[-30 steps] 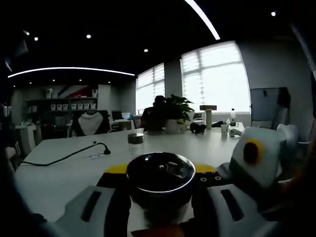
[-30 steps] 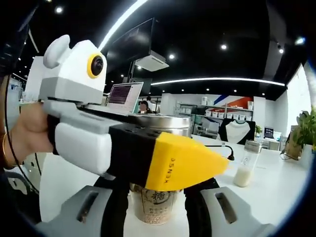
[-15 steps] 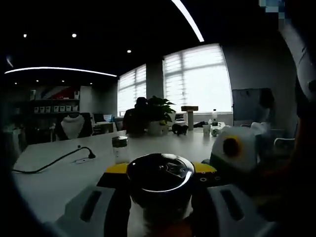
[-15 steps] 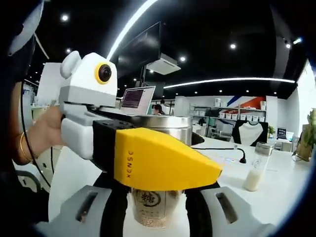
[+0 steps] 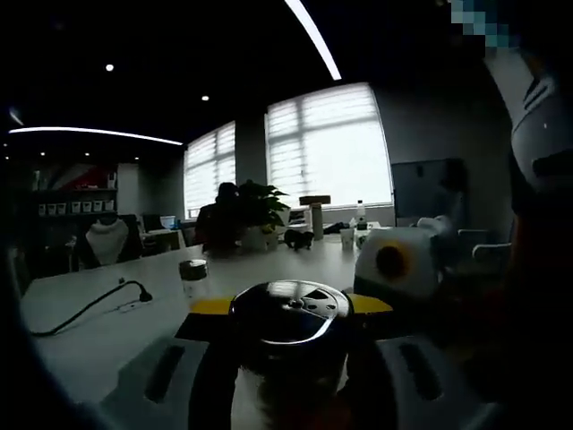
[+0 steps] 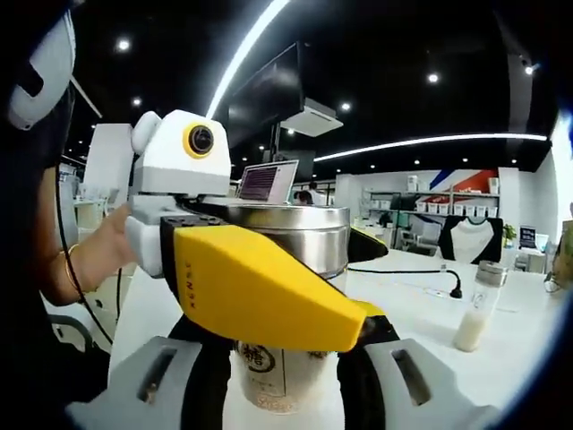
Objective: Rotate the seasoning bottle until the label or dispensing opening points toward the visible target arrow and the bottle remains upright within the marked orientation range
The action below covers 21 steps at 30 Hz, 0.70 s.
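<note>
Seasoning bottle point(image 6: 285, 372) upright on white table point(image 6: 421, 313), steel lid on, pale granules inside, label character partly hidden. Left gripper point(image 6: 269, 291) clamps bottle below lid; right gripper point(image 6: 285, 381) closes on lower body. Small bottle point(image 6: 476, 305) behind, white contents low. Left gripper view dim; bottle body point(image 5: 288, 394) indistinct.

Dim open office. Bright blinded windows point(image 5: 329, 148) at upper centre; ceiling light strip point(image 5: 313, 40) above; potted plant point(image 5: 260, 208) below them. White counter point(image 5: 98, 327) with black cable point(image 5: 85, 307) at lower left. Laptop point(image 6: 267, 182) left of centre, wall shelves point(image 6: 430, 208) at right, small jar point(image 6: 477, 307) at lower right.
</note>
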Each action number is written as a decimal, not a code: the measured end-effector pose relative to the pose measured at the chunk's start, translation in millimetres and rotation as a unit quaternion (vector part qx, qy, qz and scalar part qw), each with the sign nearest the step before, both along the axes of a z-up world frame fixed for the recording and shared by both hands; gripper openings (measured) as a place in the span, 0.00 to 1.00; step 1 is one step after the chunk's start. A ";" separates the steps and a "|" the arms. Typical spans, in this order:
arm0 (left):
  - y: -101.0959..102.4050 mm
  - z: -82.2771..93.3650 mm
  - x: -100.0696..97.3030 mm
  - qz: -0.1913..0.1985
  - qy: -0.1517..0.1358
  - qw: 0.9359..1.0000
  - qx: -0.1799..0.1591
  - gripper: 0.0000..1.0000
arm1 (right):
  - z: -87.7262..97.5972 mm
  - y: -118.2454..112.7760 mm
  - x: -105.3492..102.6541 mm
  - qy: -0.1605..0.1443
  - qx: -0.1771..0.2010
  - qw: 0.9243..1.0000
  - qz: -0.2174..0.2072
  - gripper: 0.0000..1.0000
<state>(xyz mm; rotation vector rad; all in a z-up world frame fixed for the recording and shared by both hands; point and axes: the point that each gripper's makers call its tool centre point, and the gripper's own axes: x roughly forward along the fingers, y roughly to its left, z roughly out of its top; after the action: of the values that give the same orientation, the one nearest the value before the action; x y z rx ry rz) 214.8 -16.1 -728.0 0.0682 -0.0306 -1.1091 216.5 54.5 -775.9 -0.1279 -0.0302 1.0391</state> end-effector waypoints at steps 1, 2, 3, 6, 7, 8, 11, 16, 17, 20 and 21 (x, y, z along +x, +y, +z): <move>0.0 -0.3 0.6 0.001 0.001 1.000 0.000 0.48 | -0.3 -0.2 0.3 0.002 0.000 1.000 -0.001 0.43; 0.0 -0.5 0.8 0.001 0.001 1.000 0.000 0.48 | -0.5 -0.2 0.4 0.002 -0.001 1.000 -0.002 0.43; 0.0 -0.9 1.1 0.001 0.002 1.000 0.000 0.48 | -1.1 -0.2 0.6 0.002 -0.002 1.000 -0.003 0.43; 0.3 -3.0 2.1 0.002 0.006 1.000 0.002 0.48 | -3.1 -0.3 1.3 0.004 -0.005 1.000 -0.004 0.43; 0.4 -4.0 2.9 0.003 0.008 1.000 0.001 0.48 | -4.1 -0.3 1.7 0.005 -0.007 1.000 -0.005 0.43; 0.4 -4.6 3.0 0.003 0.008 1.000 0.003 0.48 | -4.9 -0.3 1.9 0.004 -0.009 1.000 -0.006 0.43; 0.4 -6.4 3.6 0.002 0.008 1.000 0.007 0.48 | -6.2 -0.5 2.9 0.003 -0.012 1.000 -0.012 0.43; 1.2 -11.6 7.9 0.008 0.019 1.000 0.013 0.48 | -11.1 -0.4 5.6 0.015 -0.015 1.000 -0.023 0.43; 1.5 -12.3 8.8 0.010 0.020 1.000 0.014 0.48 | -12.2 -1.0 6.9 0.017 -0.015 0.999 -0.028 0.43; 2.0 -14.6 11.5 0.018 0.018 0.999 0.022 0.48 | -14.7 -2.7 10.4 0.020 -0.018 0.999 -0.043 0.43; 1.9 -15.8 12.0 0.016 0.014 0.999 0.029 0.48 | -16.0 -2.4 11.2 0.023 -0.020 0.998 -0.049 0.43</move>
<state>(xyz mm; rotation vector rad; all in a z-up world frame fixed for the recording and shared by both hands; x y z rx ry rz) 226.8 -14.2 -743.7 0.1043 0.0270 -1.0781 227.7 52.2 -792.0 -0.1406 0.0381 0.9453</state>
